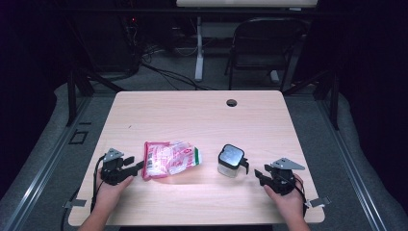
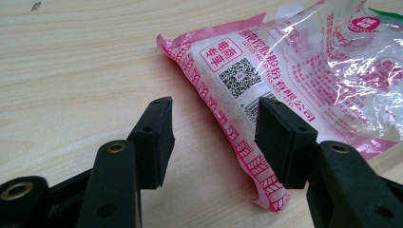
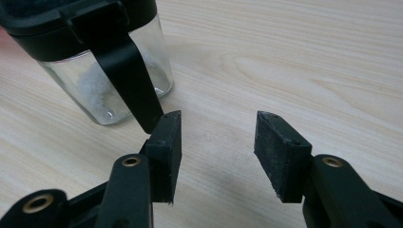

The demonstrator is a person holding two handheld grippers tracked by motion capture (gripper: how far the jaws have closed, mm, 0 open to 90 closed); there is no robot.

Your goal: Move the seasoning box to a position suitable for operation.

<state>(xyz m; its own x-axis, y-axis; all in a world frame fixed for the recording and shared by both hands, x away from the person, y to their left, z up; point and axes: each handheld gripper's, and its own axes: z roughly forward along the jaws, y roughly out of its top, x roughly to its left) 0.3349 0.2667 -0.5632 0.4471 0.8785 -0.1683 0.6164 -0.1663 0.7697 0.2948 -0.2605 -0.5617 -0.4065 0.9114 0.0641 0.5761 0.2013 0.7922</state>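
Observation:
A clear plastic bag [image 1: 169,159] with pink print and a pink edge lies on the table's near left part. My left gripper [image 1: 136,166] rests just left of it, jaws open. In the left gripper view the bag's [image 2: 294,66] pink corner reaches under the right jaw and into the gap of the gripper [image 2: 214,121], with no pad pressing on it. A small clear jar [image 1: 230,160] with a black lid stands right of the bag. My right gripper [image 1: 259,174] is open just right of it. In the right gripper view the jar [image 3: 95,71] is ahead to the left, its black latch [image 3: 130,80] hanging down by the left jaw of the gripper [image 3: 218,128].
The light wooden table [image 1: 202,120] has a round cable hole [image 1: 232,102] near its far edge. A black folding chair [image 1: 262,43] and cables sit on the floor beyond. A hand holds each gripper near the table's front edge.

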